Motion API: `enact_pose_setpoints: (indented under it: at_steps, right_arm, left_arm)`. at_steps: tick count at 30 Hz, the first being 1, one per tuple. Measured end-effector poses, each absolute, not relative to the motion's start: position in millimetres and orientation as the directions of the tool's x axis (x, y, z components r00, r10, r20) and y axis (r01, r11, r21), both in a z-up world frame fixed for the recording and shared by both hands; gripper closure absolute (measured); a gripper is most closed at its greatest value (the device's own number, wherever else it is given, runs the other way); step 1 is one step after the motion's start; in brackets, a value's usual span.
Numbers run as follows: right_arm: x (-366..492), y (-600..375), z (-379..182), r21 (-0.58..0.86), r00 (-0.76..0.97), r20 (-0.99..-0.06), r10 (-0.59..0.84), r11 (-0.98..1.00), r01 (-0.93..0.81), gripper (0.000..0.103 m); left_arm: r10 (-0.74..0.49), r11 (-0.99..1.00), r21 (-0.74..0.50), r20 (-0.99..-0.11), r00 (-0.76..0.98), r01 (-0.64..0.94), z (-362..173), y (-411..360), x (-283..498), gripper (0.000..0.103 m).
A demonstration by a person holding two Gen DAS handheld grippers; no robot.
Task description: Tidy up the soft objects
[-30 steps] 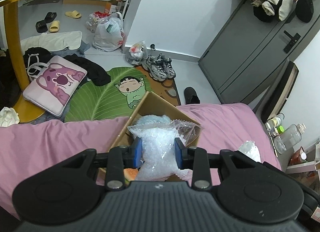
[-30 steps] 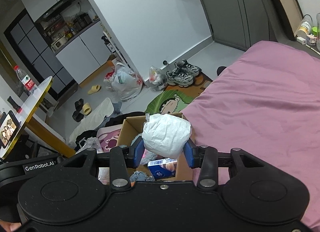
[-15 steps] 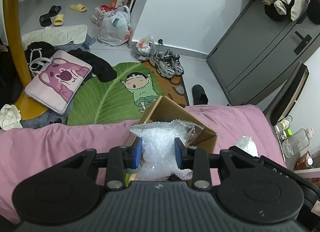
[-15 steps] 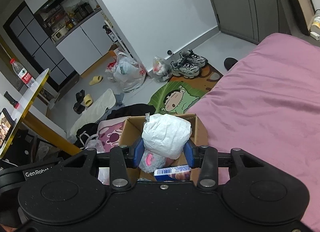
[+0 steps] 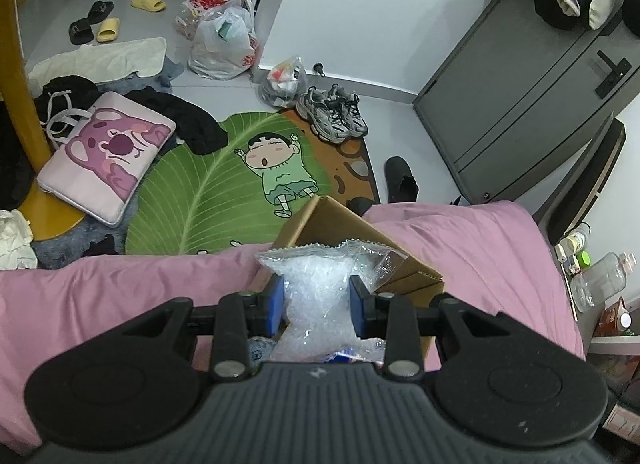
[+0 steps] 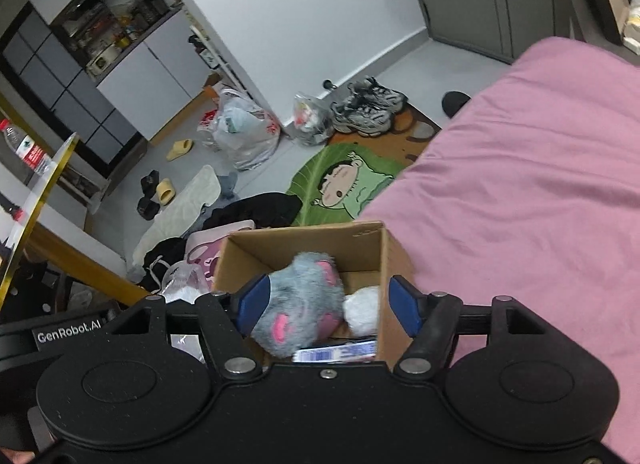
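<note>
My left gripper is shut on a clear bag of bubble wrap, held just above the open cardboard box on the pink bed. My right gripper is open and empty over the same box. Inside the box lie a grey and pink plush toy, a white soft bundle and a blue and white packet. The bag hides most of the box's inside in the left wrist view.
The pink bed spreads to the right of the box. On the floor lie a green leaf rug, grey sneakers, plastic bags, a pink cushion and dark clothes. A yellow table leg stands left.
My right gripper opened and let the white bundle drop into the box. Both grippers moved closer over the box; the left still holds the bubble wrap bag.
</note>
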State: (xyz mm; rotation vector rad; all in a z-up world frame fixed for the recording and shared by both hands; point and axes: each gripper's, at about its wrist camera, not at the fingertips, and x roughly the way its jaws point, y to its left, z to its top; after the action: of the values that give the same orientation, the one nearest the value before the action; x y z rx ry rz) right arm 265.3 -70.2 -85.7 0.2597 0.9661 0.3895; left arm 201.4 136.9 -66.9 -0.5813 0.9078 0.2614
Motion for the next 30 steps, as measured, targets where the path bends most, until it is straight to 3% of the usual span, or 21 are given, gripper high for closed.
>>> enact_pose_setpoints:
  at_steps: [18,21,23,30]
  right_arm:
    - [276.8,-110.8,-85.9,0.397,0.511,-0.756,0.410,0.907,-0.142,0.036]
    - [279.0,-110.0,-86.6,0.395,0.505,-0.760,0.410,0.908,-0.143,0.036]
    - [277.9,-110.2,-85.3,0.397,0.504,-0.760,0.411,0.907,-0.142,0.035]
    - [268.5,-107.5,-76.6,0.393,0.515,-0.752,0.412,0.907,-0.152,0.029]
  left_arm:
    - [-0.084,0.840,-0.368,-0.814,0.575,-0.398,-81.0,98.3,241.7,0.070]
    - [-0.090,0.851,-0.364,-0.811,0.578,-0.378,-78.2,93.6,242.4,0.062]
    - [-0.091,0.845,-0.370,-0.811,0.577,-0.386,-75.3,94.9,241.4,0.047]
    - [-0.051,0.846,-0.343,-0.813,0.580,-0.408,-60.9,98.8,230.7,0.035]
